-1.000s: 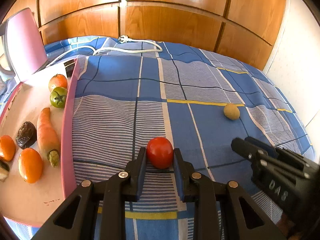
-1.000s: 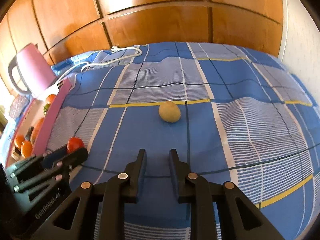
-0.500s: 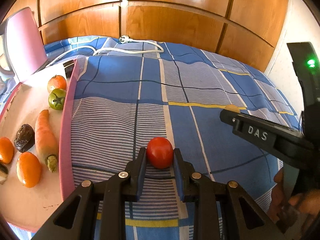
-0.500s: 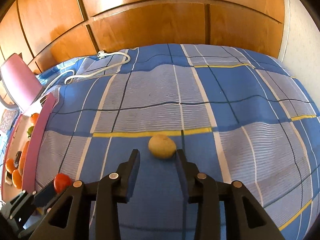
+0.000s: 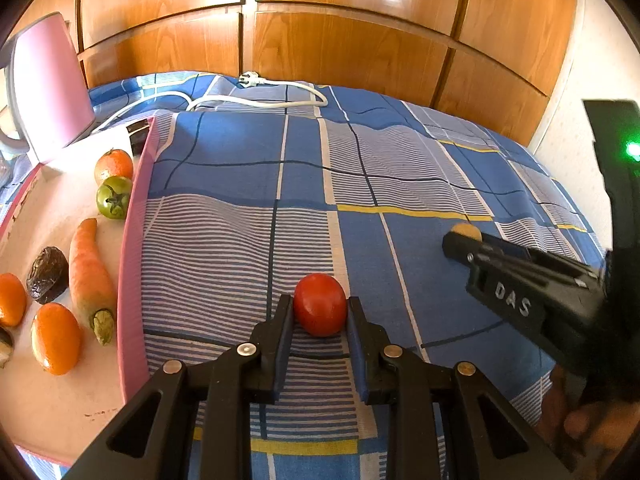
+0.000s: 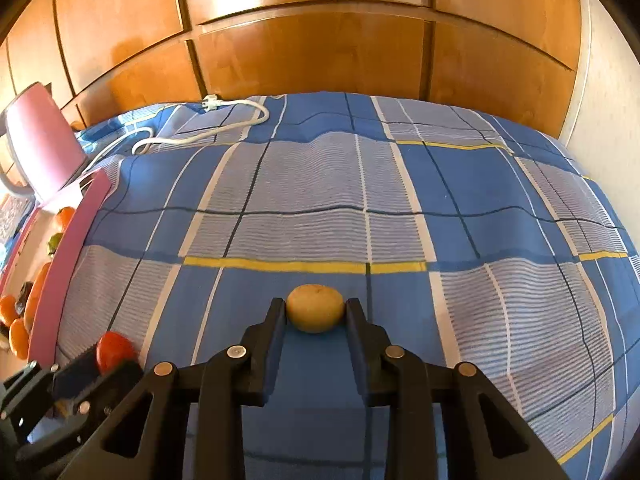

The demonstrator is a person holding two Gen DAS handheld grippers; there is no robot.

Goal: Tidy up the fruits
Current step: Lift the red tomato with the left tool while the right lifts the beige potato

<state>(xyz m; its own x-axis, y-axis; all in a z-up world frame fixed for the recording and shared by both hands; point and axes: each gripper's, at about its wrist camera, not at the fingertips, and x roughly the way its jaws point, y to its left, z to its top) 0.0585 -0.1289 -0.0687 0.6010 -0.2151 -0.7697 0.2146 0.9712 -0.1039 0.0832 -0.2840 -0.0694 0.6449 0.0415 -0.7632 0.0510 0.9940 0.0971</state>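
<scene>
Left wrist view first: the left gripper (image 5: 320, 316) has its jaws clamped on a red tomato (image 5: 320, 310), which sits right between the fingertips at the centre of the frame, down on the blue checked bedspread (image 5: 248, 184). Over at 9 o'clock there's a pink tray (image 5: 132, 248) with an orange carrot (image 5: 90, 276), a green tomato (image 5: 114, 197), a couple of small oranges (image 5: 56, 338) and a dark wrinkly thing I can't identify. A pink kettle (image 5: 48, 88) stands at 10 o'clock, and a white power cord (image 5: 256, 94) snakes along the bed at 12. The right gripper (image 5: 472, 240) pokes in from 3 o'clock; from here its tip just covers something yellowish.

Right wrist view: that yellowish thing looks like a potato (image 6: 315, 307), dead centre, with the jaws closed snug against both of its sides, still resting on the bedspread. The left gripper with the tomato shows up at 8 o'clock, just beside the tray's pink rim. Kettle at 10 o'clock, cord at 11, wooden wardrobe (image 6: 312, 28) across the top.
</scene>
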